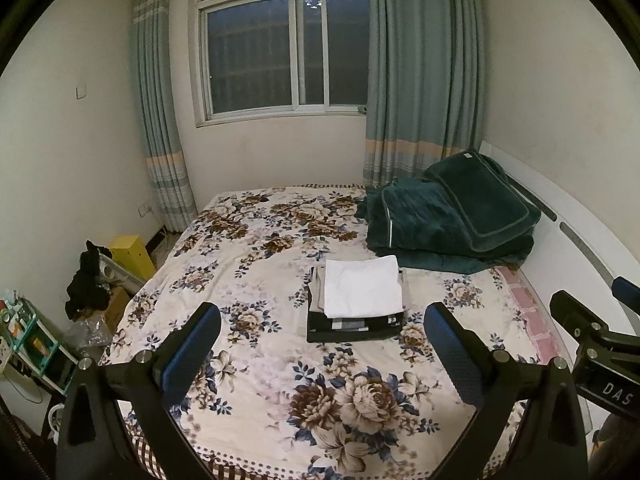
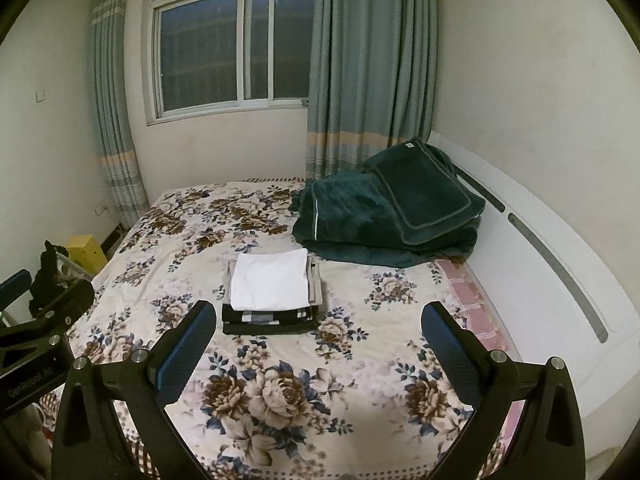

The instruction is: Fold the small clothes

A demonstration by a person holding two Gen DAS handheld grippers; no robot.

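I found the stack of folded clothes (image 1: pixel 356 306) lying on the floral bedsheet (image 1: pixel 256 264) near the middle of the bed, a white folded garment (image 1: pixel 362 286) on top, grey and black pieces beneath. My left gripper (image 1: pixel 322 320) hung above the near part of the bed with its 2 blue-padded fingers (image 1: pixel 192 344) spread wide and nothing between them. My right gripper (image 2: pixel 318 320) was in the same condition: jaws wide apart, empty, clear of the stack.

Surroundings: a heap of dark green blankets (image 1: pixel 452 216) lay behind the stack toward the white headboard (image 1: pixel 580 236), just beyond the clothes but not touching them as far as I could tell. A pink strip of bedding (image 1: pixel 528 308) ran along the headboard side. A window (image 1: pixel 280 44) with blue-grey curtains (image 1: pixel 420 80) stood at the far wall. Nothing lay between either gripper and the stack.

View differences: the left wrist view showed the floor clutter beside the bed, namely a yellow box (image 1: pixel 132 256), a black garment (image 1: pixel 86 280) draped over items, and a green rack (image 1: pixel 28 336), plus the right gripper's body at the right edge. The right wrist view showed more of the headboard with its 2 grey slots (image 2: pixel 556 276), and the left gripper's body at the left edge.
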